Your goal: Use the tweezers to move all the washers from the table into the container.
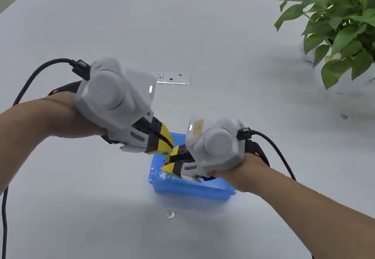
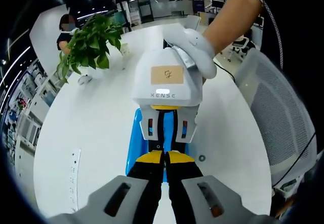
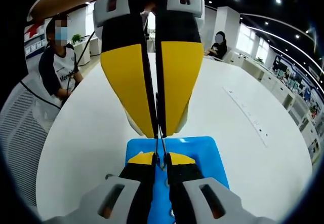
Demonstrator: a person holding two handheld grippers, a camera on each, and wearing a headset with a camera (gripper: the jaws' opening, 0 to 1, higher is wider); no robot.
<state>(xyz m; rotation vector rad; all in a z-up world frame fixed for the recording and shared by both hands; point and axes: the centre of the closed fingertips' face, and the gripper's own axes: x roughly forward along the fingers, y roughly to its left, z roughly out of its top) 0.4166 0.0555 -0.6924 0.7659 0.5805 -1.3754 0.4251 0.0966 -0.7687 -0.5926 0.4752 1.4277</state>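
Tweezers [image 3: 160, 145], thin bright metal blades, run between my two claws above the container [image 1: 193, 190]. My left claw [image 1: 164, 142] has its yellow-padded jaws pressed together on them. My right claw [image 1: 174, 166] meets it tip to tip, jaws narrowed around the blades' lower end as far as I can tell.

The container is a small, shallow, blue plastic tray with straight walls. It sits on a smooth, matte white table [image 1: 234, 48]. One washer [image 1: 170, 214], a small flat metal ring, lies on the table just in front of the tray, outside it. I cannot tell whether any washers are inside.

Risks, as I judge them: the blades are slim and slick, so they could twist or slip between my pads if I squeeze unevenly. Both claws crowd the light tray and could shove it. The washer lies flat on a smooth surface, so it may skid rather than lift.
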